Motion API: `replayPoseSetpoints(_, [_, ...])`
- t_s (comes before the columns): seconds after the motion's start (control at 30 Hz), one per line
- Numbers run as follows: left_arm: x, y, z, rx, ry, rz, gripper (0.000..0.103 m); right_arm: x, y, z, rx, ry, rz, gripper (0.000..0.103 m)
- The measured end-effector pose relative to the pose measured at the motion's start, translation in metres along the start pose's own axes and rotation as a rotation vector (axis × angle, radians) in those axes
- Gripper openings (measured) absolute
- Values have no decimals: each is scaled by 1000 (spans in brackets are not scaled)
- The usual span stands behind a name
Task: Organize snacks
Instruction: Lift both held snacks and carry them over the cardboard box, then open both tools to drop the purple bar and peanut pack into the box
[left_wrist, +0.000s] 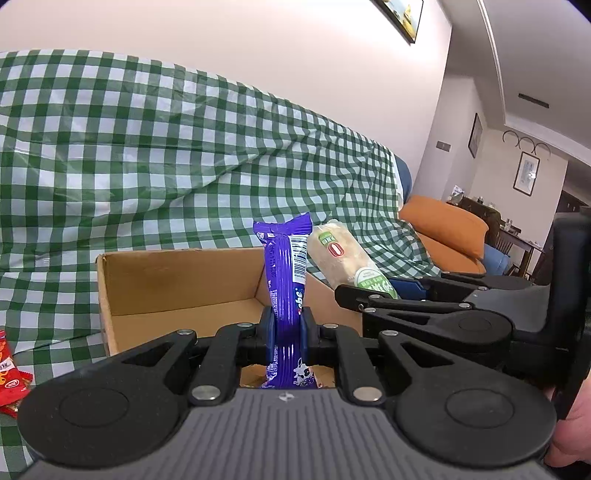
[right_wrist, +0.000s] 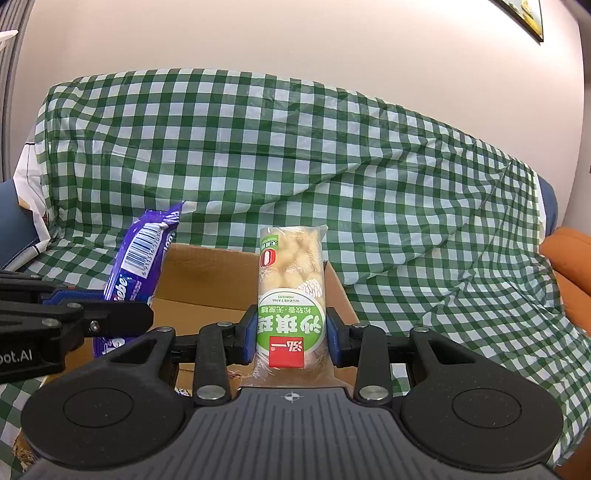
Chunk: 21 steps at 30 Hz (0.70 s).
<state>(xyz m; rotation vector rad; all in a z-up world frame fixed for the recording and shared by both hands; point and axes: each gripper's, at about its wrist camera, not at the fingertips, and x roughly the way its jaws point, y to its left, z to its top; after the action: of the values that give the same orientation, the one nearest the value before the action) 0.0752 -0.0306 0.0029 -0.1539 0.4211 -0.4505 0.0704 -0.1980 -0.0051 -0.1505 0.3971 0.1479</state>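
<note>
Left gripper (left_wrist: 287, 334) is squeezed nearly shut on a purple snack pack (left_wrist: 286, 280). The pack stands up tall btwn the blue pads, its top end poking above the box's back wall, its bottom end hanging below the pads.

Right gripper (right_wrist: 290, 338) is partly open & pinches a bread roll pack (right_wrist: 291, 295) w/ a green label. The pack stands straight up, pads pressing on both sides near its lower part.

Both packs are over the open cardboard box (left_wrist: 177, 291), purple one on the left, bread one just beside it on the right, not touching.

The box sits on a green checked cloth (left_wrist: 147, 147) over a sofa. A red snack bag (left_wrist: 11, 373) lies on the cloth, left of the box. An orange cushion (left_wrist: 443, 229) is far right.
</note>
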Motion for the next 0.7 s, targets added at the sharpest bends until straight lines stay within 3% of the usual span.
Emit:
replayPoseSetpoints(0.6, [3,-3,-1,6,15,-19,14,0,-2,-1,-2,2,2,38])
replayPoseSetpoints(0.63, [5,-2,-1,-1,32,-32,18,0,-2,-1,-3,5,-1,38])
replayPoseSetpoints(0.67, [7,-2,-2,-6,50,-38,33,1,-2,-1,-7,11,-6,38])
replayPoseSetpoints(0.7, [9,-3,-2,-1,55,-25,41,3,-2,-1,-13,23,-14,39])
